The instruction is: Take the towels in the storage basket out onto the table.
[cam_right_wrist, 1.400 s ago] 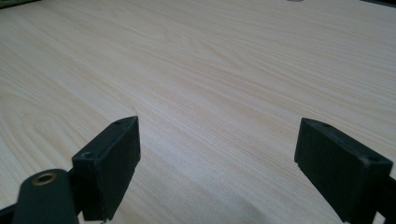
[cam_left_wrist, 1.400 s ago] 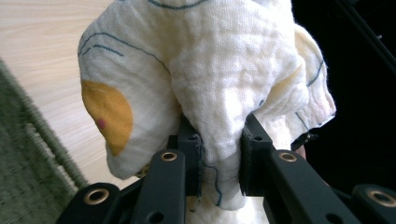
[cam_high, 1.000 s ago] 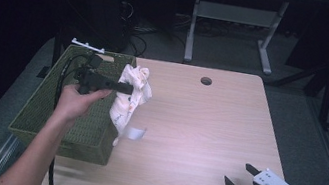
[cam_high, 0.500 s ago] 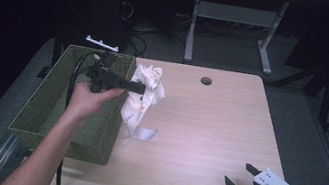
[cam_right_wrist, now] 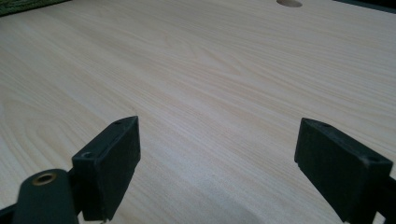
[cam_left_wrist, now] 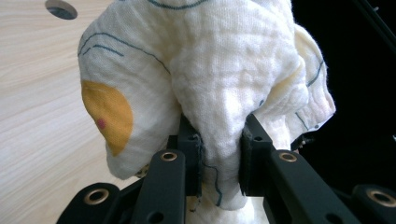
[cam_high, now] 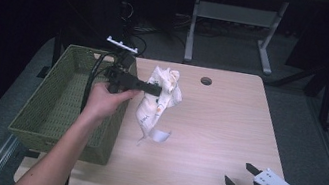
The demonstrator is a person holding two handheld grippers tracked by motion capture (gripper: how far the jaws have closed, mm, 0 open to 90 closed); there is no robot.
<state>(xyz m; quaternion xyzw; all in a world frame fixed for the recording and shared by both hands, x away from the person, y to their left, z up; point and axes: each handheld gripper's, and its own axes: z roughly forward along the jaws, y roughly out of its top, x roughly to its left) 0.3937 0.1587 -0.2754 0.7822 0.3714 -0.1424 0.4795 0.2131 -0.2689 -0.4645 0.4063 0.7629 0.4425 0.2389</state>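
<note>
A white cloth [cam_high: 160,98] with blue lines and a yellow spot hangs above the wooden table [cam_high: 212,131], just right of the green woven basket [cam_high: 62,101]. My left gripper [cam_high: 156,90] is shut on its upper part. In the left gripper view both jaws pinch a bunched fold of the cloth [cam_left_wrist: 219,93], which bulges over them. The cloth's lower end trails down to the tabletop. My right gripper [cam_high: 240,175] rests near the table's front right corner, open with nothing between its fingers [cam_right_wrist: 109,163], above bare wood.
The basket stands along the table's left side, and its inside looks bare. A round cable hole [cam_high: 206,80] sits near the far edge. Black cable runs from the left gripper over the basket. Desk legs and dark floor lie beyond the table.
My left gripper has carried the cloth to the right and slightly farther away, from over the basket's right rim to above the table. The right gripper has stayed in place.
</note>
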